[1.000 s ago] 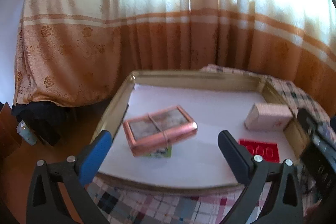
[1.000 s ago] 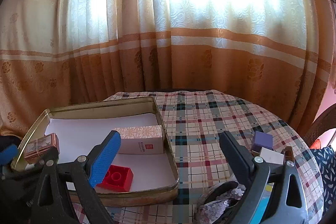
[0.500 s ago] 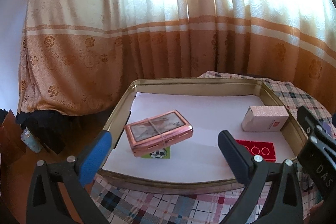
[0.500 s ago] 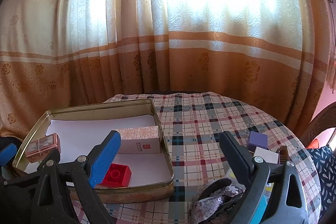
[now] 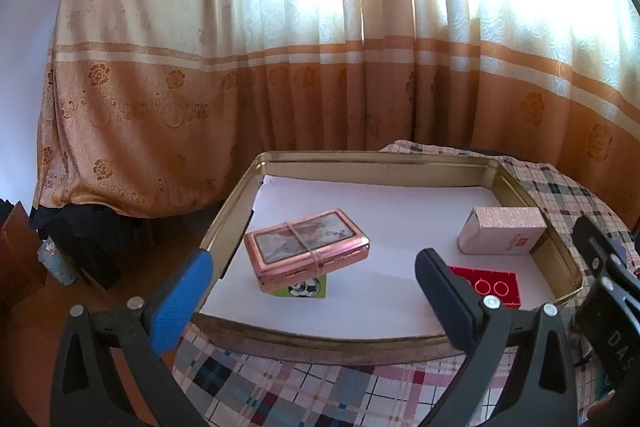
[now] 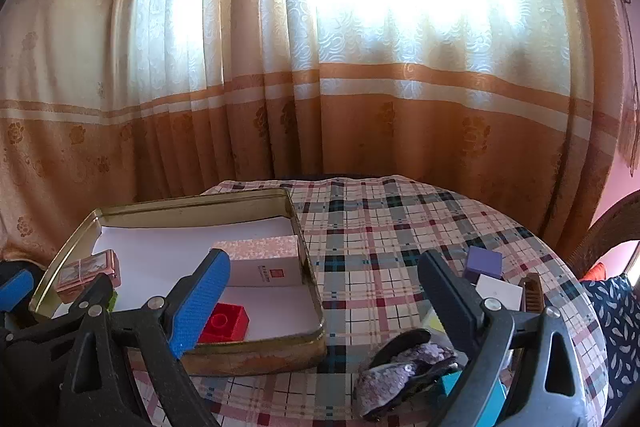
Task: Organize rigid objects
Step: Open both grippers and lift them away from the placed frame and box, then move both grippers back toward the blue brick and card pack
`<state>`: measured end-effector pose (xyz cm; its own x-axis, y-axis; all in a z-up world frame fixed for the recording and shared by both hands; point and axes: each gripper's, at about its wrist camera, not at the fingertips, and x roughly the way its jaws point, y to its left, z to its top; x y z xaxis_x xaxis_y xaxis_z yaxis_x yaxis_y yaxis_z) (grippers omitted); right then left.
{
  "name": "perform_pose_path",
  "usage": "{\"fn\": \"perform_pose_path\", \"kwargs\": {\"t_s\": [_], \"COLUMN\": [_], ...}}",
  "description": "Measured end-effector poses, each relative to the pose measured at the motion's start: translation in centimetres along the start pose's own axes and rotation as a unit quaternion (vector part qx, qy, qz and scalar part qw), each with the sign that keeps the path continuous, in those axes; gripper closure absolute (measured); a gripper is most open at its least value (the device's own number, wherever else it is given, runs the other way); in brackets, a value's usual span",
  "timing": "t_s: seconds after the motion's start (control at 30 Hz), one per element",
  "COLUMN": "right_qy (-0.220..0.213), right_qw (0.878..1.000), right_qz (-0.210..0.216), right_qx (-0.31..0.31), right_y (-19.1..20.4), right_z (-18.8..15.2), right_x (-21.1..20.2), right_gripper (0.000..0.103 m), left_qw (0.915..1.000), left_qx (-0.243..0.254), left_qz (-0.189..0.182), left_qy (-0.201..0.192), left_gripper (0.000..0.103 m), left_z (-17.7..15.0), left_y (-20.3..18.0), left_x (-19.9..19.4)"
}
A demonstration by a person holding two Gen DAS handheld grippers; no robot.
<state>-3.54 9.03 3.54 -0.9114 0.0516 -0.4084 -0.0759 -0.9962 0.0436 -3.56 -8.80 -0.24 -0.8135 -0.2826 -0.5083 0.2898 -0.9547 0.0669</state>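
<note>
Both tools are spread wide with nothing between the fingers. The left tool (image 5: pixel 312 291) hangs just off the near rim of the gold tin tray (image 5: pixel 320 337), which sits at the left edge of the plaid tabletop (image 6: pixel 384 235); past the tray's left wall it's just floor and curtain (image 5: pixel 200 99).

Inside the tray, on white paper: a pink case with a rubber band round it (image 5: pixel 306 249) sits tilted on a small green football-print block (image 5: pixel 306 289) near the left wall, a pale pink box (image 5: pixel 502 231) is up against the right wall, and a red brick (image 5: pixel 490 285) lies just in front of it. The middle and back of the tray are bare paper.

The right tool (image 6: pixel 324 295) is over the tray's near right corner. Right of the tray there's a wide open stretch of plaid, with a purple cube (image 6: pixel 484 261), a white box (image 6: pixel 498 293) and a sequinned pouch (image 6: pixel 404 367) bunched near the right edge.
</note>
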Motion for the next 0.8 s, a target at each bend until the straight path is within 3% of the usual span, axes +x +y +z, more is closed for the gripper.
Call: {"fn": "perform_pose_path", "kwargs": {"t_s": [0.2, 0.33, 0.5, 0.8], "right_qy": [0.001, 0.002, -0.009, -0.025], "right_qw": [1.0, 0.999, 0.999, 0.998], "right_qz": [-0.009, -0.016, -0.026, -0.051], "right_qx": [0.027, 0.04, 0.045, 0.019], "right_y": [-1.5, -2.4, -3.5, -5.4], "right_z": [-0.1, -0.1, -0.2, -0.6], "right_x": [-0.5, -1.0, -2.1, -4.4], "right_gripper": [0.006, 0.006, 0.006, 0.006], "left_qw": [0.9998, 0.999, 0.9987, 0.9972], "left_qx": [0.015, 0.041, 0.048, 0.053], "left_qz": [-0.006, -0.004, -0.011, -0.052], "left_qy": [0.009, -0.016, -0.015, -0.004], "left_gripper": [0.0, 0.0, 0.0, 0.0], "left_z": [-0.7, -0.8, -0.6, -1.3], "left_y": [-0.9, -2.0, -2.3, -3.9], "left_x": [-0.4, -1.5, -1.7, -2.6]}}
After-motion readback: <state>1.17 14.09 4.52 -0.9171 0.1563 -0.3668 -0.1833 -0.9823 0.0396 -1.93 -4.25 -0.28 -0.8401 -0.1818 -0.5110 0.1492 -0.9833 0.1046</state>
